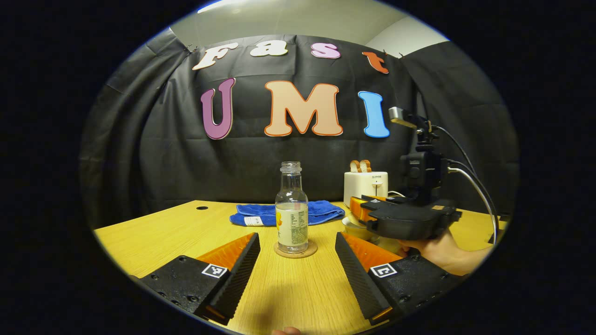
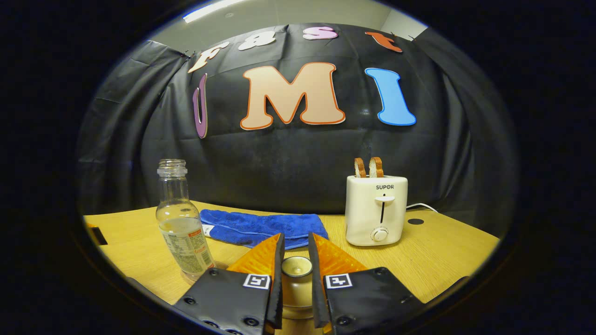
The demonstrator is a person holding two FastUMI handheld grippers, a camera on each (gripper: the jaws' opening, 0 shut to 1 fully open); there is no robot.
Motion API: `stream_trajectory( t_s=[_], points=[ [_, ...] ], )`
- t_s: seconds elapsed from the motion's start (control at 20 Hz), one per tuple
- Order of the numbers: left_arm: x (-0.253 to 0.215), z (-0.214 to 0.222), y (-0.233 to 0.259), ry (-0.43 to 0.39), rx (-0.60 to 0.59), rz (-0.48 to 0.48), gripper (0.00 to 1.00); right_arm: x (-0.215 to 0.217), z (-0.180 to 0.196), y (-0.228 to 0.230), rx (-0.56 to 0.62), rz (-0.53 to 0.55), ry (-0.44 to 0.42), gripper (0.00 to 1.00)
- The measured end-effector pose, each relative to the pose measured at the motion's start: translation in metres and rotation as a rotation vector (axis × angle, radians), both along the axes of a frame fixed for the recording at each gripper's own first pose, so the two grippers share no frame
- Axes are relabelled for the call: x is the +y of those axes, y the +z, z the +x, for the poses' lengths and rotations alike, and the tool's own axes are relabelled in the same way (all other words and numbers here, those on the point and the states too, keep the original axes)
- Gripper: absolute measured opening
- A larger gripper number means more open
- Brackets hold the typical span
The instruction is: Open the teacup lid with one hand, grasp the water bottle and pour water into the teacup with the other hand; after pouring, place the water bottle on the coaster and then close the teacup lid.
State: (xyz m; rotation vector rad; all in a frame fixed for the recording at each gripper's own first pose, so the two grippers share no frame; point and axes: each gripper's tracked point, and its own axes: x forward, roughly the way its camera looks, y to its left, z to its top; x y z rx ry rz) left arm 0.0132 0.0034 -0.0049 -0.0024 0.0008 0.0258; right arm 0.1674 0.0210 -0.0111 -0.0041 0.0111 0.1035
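Two risks are showing: the right gripper is pinching the teacup lid by its small knob, so it could slip, while the left gripper is gaping empty before the water bottle on its coaster, midway across the bench.

- The clear glass water bottle with a pale printed label is standing upright and uncapped, holding water to about half its height.
- It is sitting on the round cork coaster, which is lying flat on the yellow wooden bench.
- The cream ceramic teacup lid, topped by a round knob, is sitting on the pale teacup, with the right gripper fingers pressing the knob on both sides, just right of the bottle.
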Motion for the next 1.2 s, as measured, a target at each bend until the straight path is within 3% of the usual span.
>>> stream_trajectory(
  t_s=[0.55, 1.2],
  points=[
    [-0.001, 0.084, 0.003, -0.014, 0.003, 0.004, 0.95, -0.027, -0.048, 0.006, -0.004, 0.002, 0.023, 0.29],
    [0.007, 0.124, 0.002, 0.001, 0.006, 0.002, 0.95, -0.048, -0.095, 0.009, -0.006, 0.003, 0.052, 0.29]
  ],
)
